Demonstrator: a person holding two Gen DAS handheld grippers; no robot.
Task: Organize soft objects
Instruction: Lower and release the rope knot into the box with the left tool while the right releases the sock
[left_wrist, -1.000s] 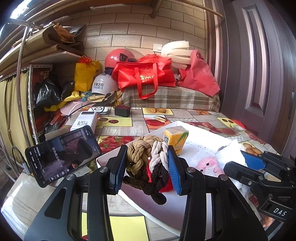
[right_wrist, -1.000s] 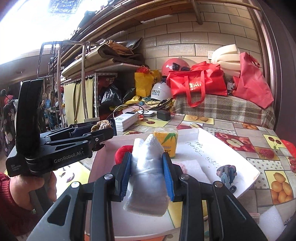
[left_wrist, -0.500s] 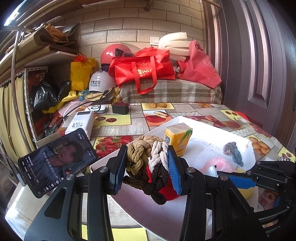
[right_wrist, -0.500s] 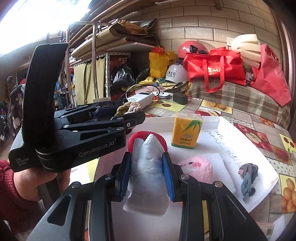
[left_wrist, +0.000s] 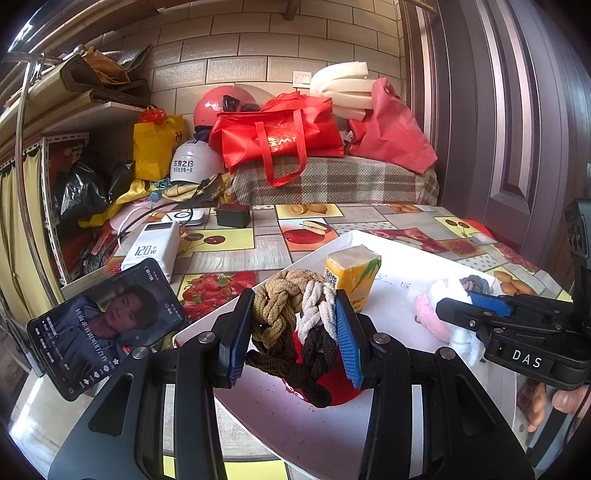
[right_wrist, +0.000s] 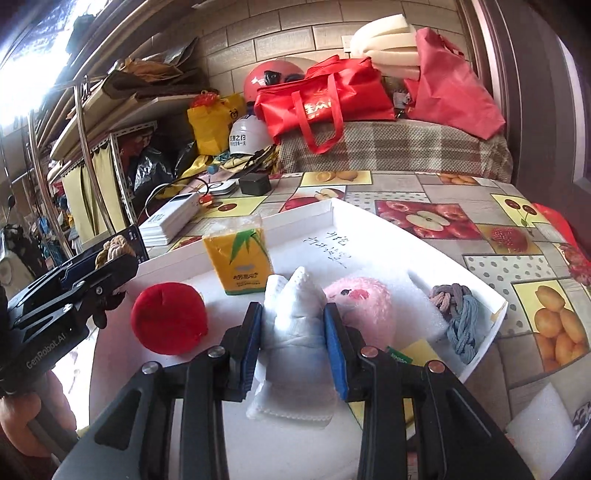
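- Fruit-print counter (right_wrist: 436, 192) carries white tray (right_wrist: 369, 214), evidently the sorting place.
- Left claw (left_wrist: 294, 328) clamps braided rope toy (left_wrist: 291, 314).
- Right claw (right_wrist: 293, 341) grips white stuffed cloth (right_wrist: 295, 332), possibly a pouch, above tray.

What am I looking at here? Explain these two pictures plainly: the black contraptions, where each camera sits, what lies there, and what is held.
There is no robot: a person holds a hand-operated claw in each hand, each with a camera looking along its fingers. One picture comes from the left claw, which is shut on a braided rope bundle. The other comes from the right claw, which is shut on a white cloth pouch. Below is a white foam tray on a fruit-print table. On it lie a red cushion, a yellow tissue pack, a pink plush and a grey-blue braid.
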